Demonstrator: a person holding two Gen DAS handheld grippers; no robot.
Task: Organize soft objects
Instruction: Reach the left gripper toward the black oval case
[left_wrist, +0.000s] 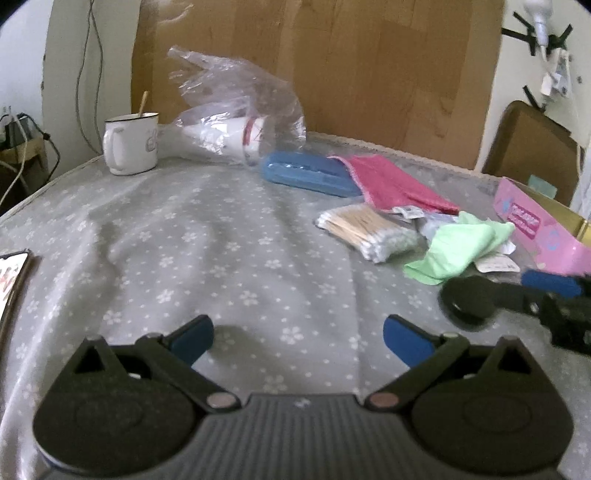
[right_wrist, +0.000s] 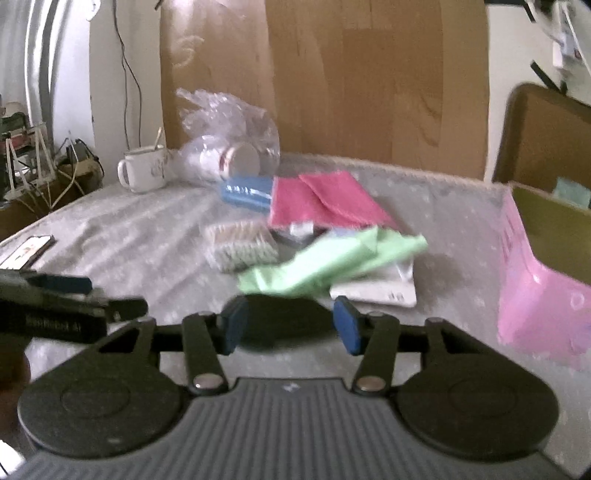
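Note:
A crumpled green cloth (left_wrist: 458, 247) (right_wrist: 332, 260) lies right of centre on the grey flowered bedsheet (left_wrist: 221, 240). A pink cloth (left_wrist: 395, 181) (right_wrist: 325, 203) lies flat behind it. A pack of cotton swabs (left_wrist: 365, 230) (right_wrist: 240, 245) sits beside them. My left gripper (left_wrist: 299, 339) is open and empty, low over bare sheet. My right gripper (right_wrist: 291, 326) is open and empty, just short of the green cloth; it also shows at the right edge of the left wrist view (left_wrist: 517, 295).
A pink box (left_wrist: 543, 229) (right_wrist: 535, 280), open on top, stands at the right. A blue case (left_wrist: 310, 173) (right_wrist: 245, 194), a plastic bag with cups (left_wrist: 236, 125), a white mug (left_wrist: 129, 142) and white packets (right_wrist: 376, 288) lie around. A phone (left_wrist: 11, 280) lies far left.

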